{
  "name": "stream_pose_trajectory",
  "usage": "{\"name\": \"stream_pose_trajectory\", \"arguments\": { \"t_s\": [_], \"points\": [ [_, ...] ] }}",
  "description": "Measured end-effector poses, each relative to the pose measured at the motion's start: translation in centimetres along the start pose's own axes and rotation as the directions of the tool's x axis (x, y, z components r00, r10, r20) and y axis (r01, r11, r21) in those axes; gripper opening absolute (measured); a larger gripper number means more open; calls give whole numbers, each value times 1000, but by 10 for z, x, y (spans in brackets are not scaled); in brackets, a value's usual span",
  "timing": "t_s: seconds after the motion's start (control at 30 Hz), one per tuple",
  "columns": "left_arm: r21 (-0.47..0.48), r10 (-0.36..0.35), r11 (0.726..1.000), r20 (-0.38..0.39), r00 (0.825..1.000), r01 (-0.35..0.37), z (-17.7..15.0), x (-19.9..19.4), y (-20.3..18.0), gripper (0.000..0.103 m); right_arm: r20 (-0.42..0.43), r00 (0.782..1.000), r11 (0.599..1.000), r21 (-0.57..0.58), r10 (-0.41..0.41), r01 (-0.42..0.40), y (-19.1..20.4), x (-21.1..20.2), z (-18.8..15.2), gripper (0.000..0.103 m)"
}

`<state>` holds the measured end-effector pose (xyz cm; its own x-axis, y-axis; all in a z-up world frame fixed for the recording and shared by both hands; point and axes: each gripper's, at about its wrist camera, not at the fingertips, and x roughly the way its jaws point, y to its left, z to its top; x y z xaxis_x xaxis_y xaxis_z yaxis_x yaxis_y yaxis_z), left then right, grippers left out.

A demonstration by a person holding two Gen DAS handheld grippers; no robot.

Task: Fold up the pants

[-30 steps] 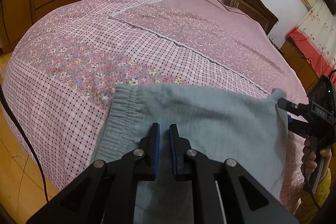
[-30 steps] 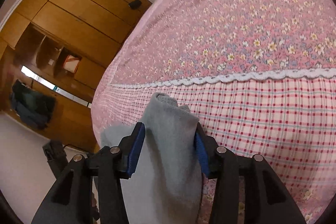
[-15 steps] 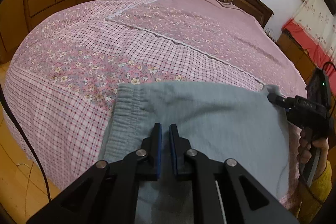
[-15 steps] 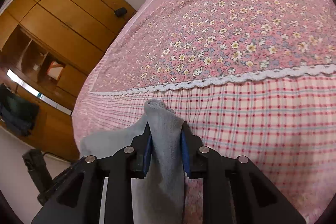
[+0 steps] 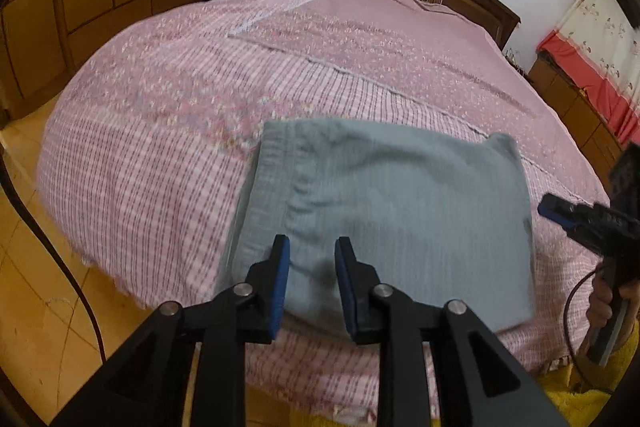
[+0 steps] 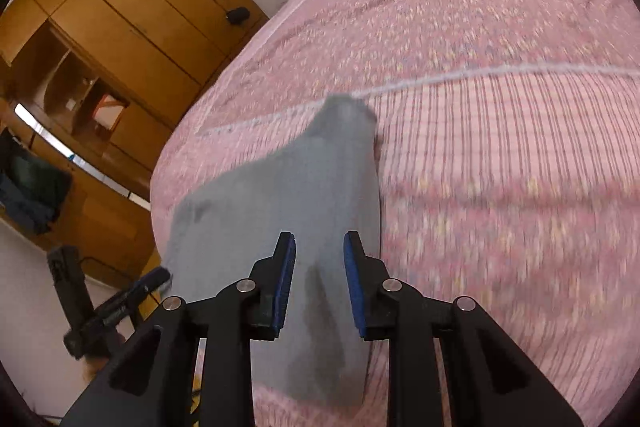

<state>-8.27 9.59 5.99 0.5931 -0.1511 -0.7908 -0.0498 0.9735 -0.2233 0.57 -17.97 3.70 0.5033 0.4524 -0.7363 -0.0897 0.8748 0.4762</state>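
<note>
Just ahead of the left gripper (image 5: 309, 269), the folded grey pants (image 5: 384, 203) are lying flat on the pink bedspread (image 5: 160, 155), near its edge. Its jaws have just been opening and are standing spread over the cloth, pinching nothing. The right gripper (image 6: 320, 267) is hovering over the pants' other end, its jaws parted, not pressing the fabric.

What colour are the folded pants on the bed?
Muted grey-blue, plain; the pants show best in the left wrist view.

home bdrm, bed (image 5: 168, 147), wardrobe (image 6: 132, 27)
</note>
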Motion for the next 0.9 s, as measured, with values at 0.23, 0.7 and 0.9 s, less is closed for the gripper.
{"name": "stream_pose_trajectory", "arguments": {
  "t_s": [0.23,0.7,0.9],
  "points": [
    [-5,3,1000,-31,1000,-3,-9,6,0,24,-50,997,999,2,-51,51,0,1,-41,26],
    [3,16,1000,-15,1000,-16,-12,12,2,24,-54,998,996,82,-36,40,-22,-4,-33,39],
    [-4,12,1000,-17,1000,-12,-12,13,3,24,-79,995,991,122,61,-51,-32,3,-35,41]
  ]
}}
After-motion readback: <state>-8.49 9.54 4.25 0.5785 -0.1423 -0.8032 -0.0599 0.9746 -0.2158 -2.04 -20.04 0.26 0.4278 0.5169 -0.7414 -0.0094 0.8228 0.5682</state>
